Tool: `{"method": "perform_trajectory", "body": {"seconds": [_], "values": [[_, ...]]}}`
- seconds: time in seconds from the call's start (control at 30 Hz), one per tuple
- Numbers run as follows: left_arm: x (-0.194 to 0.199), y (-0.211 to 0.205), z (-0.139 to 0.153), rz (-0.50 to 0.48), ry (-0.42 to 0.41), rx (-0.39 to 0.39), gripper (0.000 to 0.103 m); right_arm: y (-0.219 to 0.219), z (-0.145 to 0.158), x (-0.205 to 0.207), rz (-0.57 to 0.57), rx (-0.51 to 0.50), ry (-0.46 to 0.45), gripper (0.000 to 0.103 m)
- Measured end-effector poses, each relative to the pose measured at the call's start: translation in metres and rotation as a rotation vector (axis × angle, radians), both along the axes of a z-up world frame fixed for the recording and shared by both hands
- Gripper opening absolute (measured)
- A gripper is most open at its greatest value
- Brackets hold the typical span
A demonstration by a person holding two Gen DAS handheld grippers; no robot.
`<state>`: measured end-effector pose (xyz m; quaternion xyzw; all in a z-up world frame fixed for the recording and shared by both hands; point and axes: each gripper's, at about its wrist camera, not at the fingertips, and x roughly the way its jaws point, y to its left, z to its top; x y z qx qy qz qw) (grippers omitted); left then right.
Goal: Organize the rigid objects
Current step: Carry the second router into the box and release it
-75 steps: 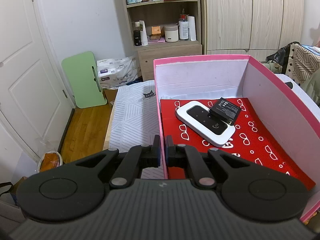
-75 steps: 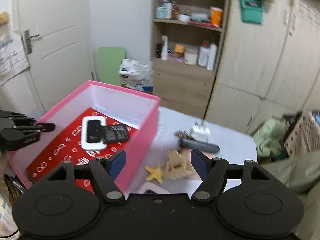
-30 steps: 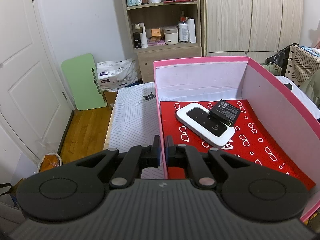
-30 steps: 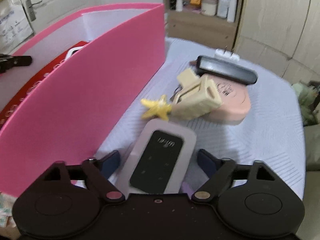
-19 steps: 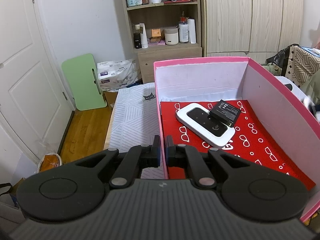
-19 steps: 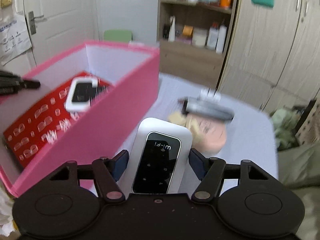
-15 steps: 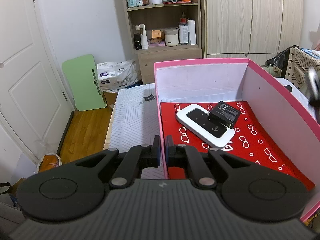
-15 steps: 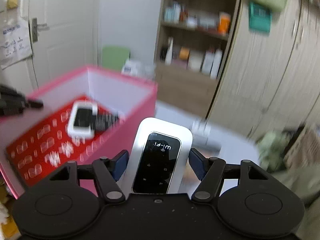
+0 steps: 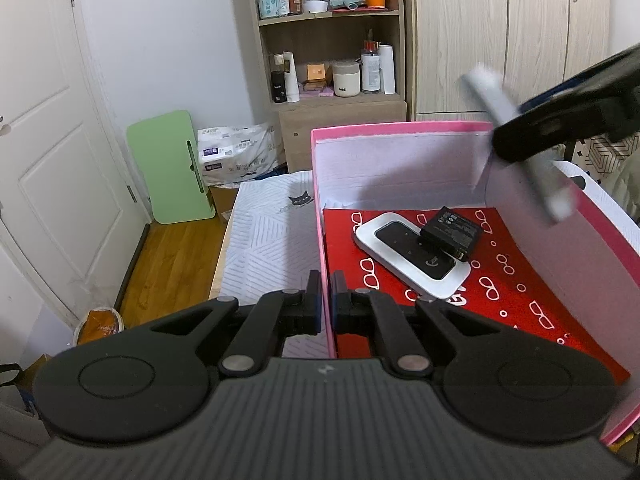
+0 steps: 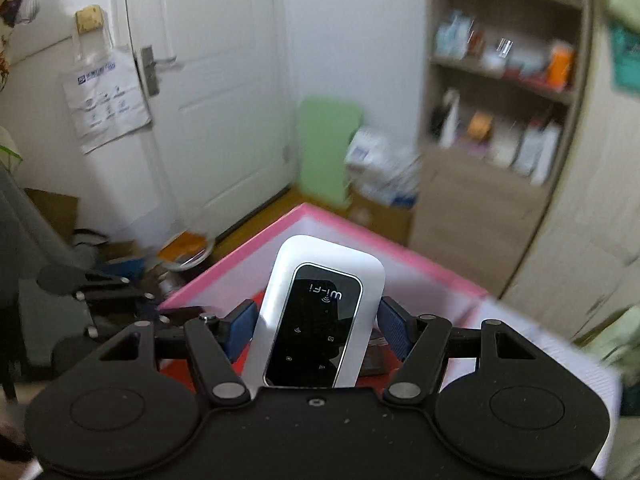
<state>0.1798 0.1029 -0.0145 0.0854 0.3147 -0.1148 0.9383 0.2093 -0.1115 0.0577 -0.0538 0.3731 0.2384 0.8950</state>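
My left gripper (image 9: 326,292) is shut on the left wall of the pink box (image 9: 400,126), near its front corner. On the box's red patterned liner lie a white pocket router (image 9: 412,256) and a black battery (image 9: 452,232) that leans on it. My right gripper (image 10: 316,320) is shut on a second white Wi-Fi router (image 10: 320,312) and holds it above the pink box (image 10: 360,228), screen up. In the left wrist view that router (image 9: 552,196) shows blurred over the box's right wall, with one of the fingers (image 9: 560,120) in front of it.
The box stands on a bed with a white patterned sheet (image 9: 272,240). Behind are a wooden shelf unit (image 9: 332,40) with bottles, wardrobe doors (image 9: 520,20), a green board (image 9: 168,168) against the wall and a white door (image 9: 40,140).
My right gripper closed on the white Wi-Fi router on the bed, lifted it and swung it left to above the pink box. The left gripper and the box stayed still.
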Motion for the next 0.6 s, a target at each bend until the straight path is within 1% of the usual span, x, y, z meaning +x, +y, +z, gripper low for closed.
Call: {"method": "perform_trajectory", "body": {"seconds": [0.1, 0.27, 0.37, 0.43, 0.47, 0.5, 0.57, 0.6], "values": [[0.000, 0.001, 0.000, 0.001, -0.003, -0.006, 0.003, 0.018, -0.021, 0.027, 0.017, 0.033, 0.125, 0.071], [0.000, 0.001, 0.000, -0.002, -0.005, -0.003, 0.003, 0.040, -0.058, 0.051, 0.008, 0.068, 0.256, 0.071], [0.000, 0.001, 0.000, -0.002, -0.005, -0.006, 0.003, 0.046, -0.073, 0.064, -0.007, 0.137, 0.333, 0.071], [-0.001, 0.000, 0.000, -0.002, -0.006, 0.001, 0.003, 0.044, -0.085, 0.075, -0.050, 0.220, 0.410, 0.071], [-0.001, 0.000, 0.000, -0.002, -0.007, 0.004, 0.003, 0.042, -0.091, 0.079, -0.080, 0.245, 0.448, 0.071], [0.000, 0.000, 0.000, -0.003, -0.007, 0.001, 0.003, 0.041, -0.095, 0.081, -0.101, 0.263, 0.459, 0.071], [-0.001, 0.000, 0.001, -0.007, -0.006, -0.005, 0.004, 0.036, -0.096, 0.080, -0.131, 0.289, 0.440, 0.073], [-0.001, -0.001, 0.000, -0.006, -0.007, 0.001, 0.004, 0.033, -0.096, 0.080, -0.139, 0.304, 0.446, 0.073]]}}
